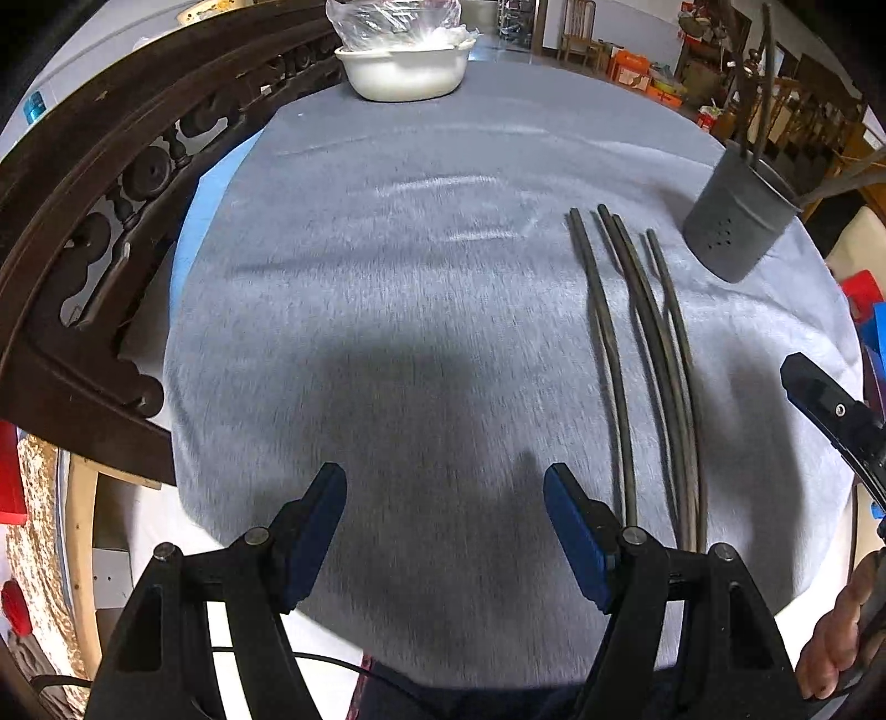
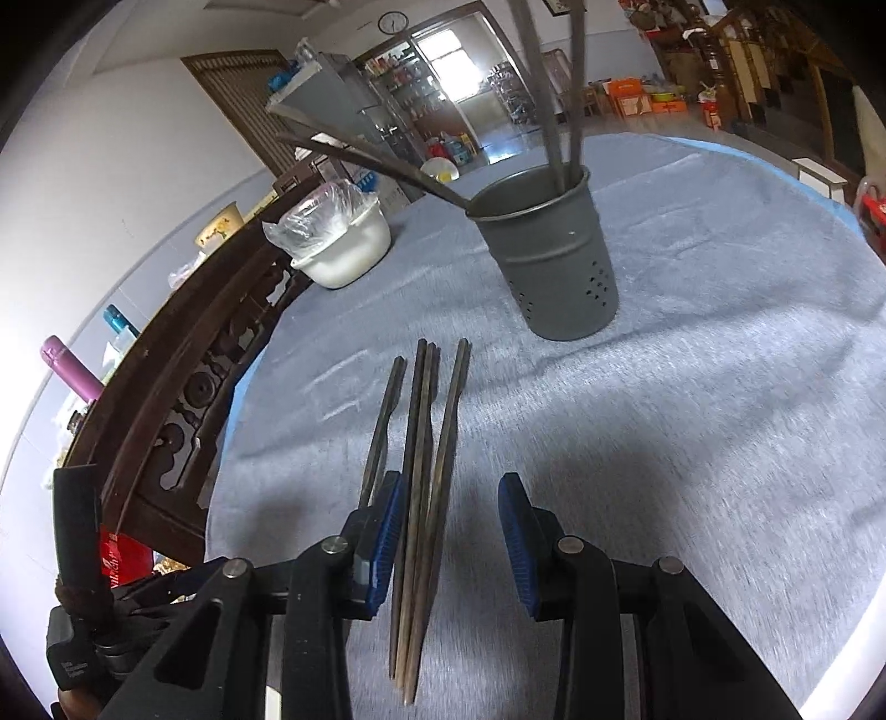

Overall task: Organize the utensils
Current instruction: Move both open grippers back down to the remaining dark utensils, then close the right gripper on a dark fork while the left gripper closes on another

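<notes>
Chopsticks (image 2: 559, 99) stand in grey holder (image 2: 554, 260); both grippers' fingers (image 1: 576, 531) gape, gripping nothing.

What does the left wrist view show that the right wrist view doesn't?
Only the left wrist view shows the left gripper, jaws open over bare cloth, beside the chopsticks.

Only the right wrist view shows the right gripper astride the loose chopsticks, pads not pressing them, plus a wall clock.

Both show the grey utensil holder holding chopsticks, the white bowl and grey tablecloth.
</notes>
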{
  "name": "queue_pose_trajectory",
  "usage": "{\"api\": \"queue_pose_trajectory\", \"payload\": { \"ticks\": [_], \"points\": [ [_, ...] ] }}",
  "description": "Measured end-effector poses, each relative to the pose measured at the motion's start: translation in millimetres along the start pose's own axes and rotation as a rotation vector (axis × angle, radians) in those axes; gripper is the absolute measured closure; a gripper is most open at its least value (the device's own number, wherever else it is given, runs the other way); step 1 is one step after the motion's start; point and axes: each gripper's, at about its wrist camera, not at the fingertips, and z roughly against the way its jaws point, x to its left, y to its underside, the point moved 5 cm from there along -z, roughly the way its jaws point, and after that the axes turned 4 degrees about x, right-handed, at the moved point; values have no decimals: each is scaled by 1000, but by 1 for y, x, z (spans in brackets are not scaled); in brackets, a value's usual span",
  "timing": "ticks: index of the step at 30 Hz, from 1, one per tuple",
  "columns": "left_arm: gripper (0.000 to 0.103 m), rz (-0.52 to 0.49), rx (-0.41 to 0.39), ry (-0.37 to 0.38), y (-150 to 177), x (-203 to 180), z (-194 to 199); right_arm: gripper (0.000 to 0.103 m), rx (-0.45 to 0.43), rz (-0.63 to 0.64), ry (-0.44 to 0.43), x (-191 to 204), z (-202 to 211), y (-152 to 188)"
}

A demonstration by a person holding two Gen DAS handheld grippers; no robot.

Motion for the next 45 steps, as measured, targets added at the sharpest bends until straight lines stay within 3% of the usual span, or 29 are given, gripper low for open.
{"api": "queue_pose_trajectory", "payload": {
  "ticks": [9,17,25,30,35,45],
  "points": [
    [29,9,-24,21,-38,1,-7,79,28,72,24,10,-45,-40],
    [29,-19,-62,18,-80,-2,-14,81,47,46,55,8,-80,-67],
    [29,-20,-52,31,-98,-3,-23,81,92,8,99,3,-110,-77],
    [29,-16,-49,45,-104,-3,-24,88,130,4,126,3,-126,-75],
    [29,-33,-42,92,-107,-6,-26,95,119,17,130,0,-124,-74],
    [31,-96,9,229,-123,-32,-38,95,101,8,143,-21,-108,-70]
  ]
}}
